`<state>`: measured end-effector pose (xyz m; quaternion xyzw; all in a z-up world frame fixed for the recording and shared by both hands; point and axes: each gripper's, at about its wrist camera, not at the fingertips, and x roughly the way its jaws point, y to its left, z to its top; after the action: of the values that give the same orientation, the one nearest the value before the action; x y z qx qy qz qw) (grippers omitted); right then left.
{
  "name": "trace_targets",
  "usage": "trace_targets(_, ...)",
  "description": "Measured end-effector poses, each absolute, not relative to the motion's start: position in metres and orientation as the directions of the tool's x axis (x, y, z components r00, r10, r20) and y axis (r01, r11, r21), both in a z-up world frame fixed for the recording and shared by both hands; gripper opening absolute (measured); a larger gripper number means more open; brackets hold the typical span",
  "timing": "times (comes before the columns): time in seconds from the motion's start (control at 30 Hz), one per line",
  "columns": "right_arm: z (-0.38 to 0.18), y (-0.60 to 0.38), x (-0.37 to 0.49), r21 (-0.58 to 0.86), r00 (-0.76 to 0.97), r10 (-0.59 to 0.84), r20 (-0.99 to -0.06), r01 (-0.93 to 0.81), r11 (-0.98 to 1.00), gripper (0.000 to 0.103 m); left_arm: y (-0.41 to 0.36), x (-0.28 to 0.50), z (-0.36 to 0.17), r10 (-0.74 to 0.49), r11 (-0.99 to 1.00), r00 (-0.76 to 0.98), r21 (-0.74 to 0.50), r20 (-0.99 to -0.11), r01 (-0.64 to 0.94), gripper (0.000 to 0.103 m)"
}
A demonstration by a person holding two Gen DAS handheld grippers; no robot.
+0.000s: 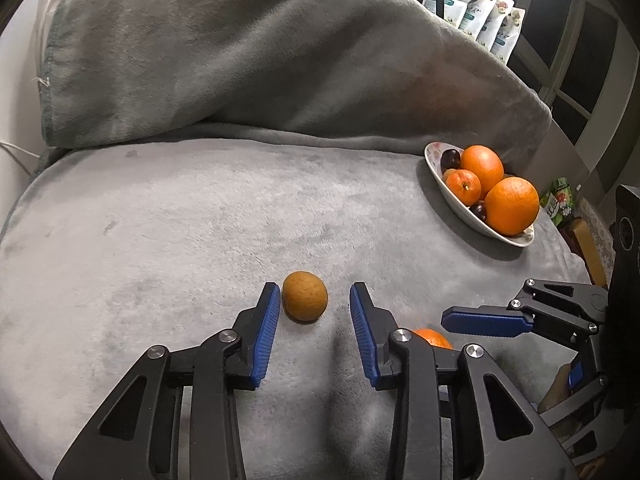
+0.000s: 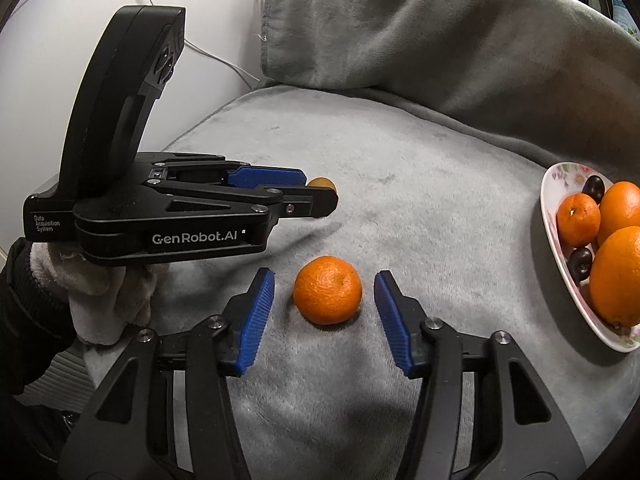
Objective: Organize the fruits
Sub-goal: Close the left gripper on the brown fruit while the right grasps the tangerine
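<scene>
A brown kiwi (image 1: 305, 297) lies on the grey blanket (image 1: 180, 240) between the blue pads of my left gripper (image 1: 315, 294). The left pad is almost against it and a gap shows on the right, so the jaws are open. A mandarin (image 2: 328, 290) sits between the pads of my right gripper (image 2: 324, 279), with a gap on each side, so those jaws are open too. In the left wrist view the mandarin (image 1: 434, 338) is partly hidden. In the right wrist view the left gripper's body hides most of the kiwi (image 2: 323, 184).
A white flowered bowl (image 1: 478, 227) (image 2: 576, 304) at the right holds oranges, a mandarin and dark plums. A blanket-covered cushion (image 1: 240, 60) rises at the back. A gloved hand (image 2: 100, 292) holds the left gripper. Cables run along the wall, and snack bags (image 1: 484, 8) stand behind.
</scene>
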<state>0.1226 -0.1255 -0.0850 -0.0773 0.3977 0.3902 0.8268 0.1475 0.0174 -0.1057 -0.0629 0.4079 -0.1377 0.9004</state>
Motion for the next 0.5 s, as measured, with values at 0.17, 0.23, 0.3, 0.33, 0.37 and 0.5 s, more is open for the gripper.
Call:
trace_targets(0.17,-0.0855,-0.1244,0.1222,0.176,0.381,0.579,-0.721,-0.707,0.685,0.054,0.0160,0.1491,-0.1085,-0.298,0.955,0.623,-0.220,-0.724,0.201,0.032)
trace_targets(0.23,-0.0859,-0.1241,0.1224,0.175,0.381,0.578,-0.722,-0.707,0.685,0.054,0.0158,0.1492,-0.1091,-0.298,0.954,0.621,-0.220,-0.724,0.201,0.032)
trace_targets(0.3,-0.0860,-0.1236,0.1225,0.174,0.382,0.577,-0.722,-0.707,0.686,0.052,0.0160,0.1494,-0.1098,-0.298,0.955,0.620,-0.221,-0.726,0.200,0.031)
trace_targets(0.33,-0.0863,-0.1232,0.1225,0.174,0.382,0.576,-0.723,-0.706,0.686,0.051,0.0158,0.1496,-0.1102,-0.298,0.955,0.619,-0.221,-0.726,0.199,0.031)
trace_targets(0.37,-0.0863,-0.1231,0.1224,0.173,0.382,0.575,-0.723,-0.706,0.687,0.050,0.0157,0.1498,-0.1105,-0.298,0.955,0.619,-0.222,-0.727,0.199,0.030)
trace_targets(0.5,-0.0868,-0.1221,0.1222,0.169,0.384,0.572,-0.725,-0.705,0.688,0.047,0.0160,0.1498,-0.1125,-0.297,0.955,0.615,-0.223,-0.730,0.197,0.028)
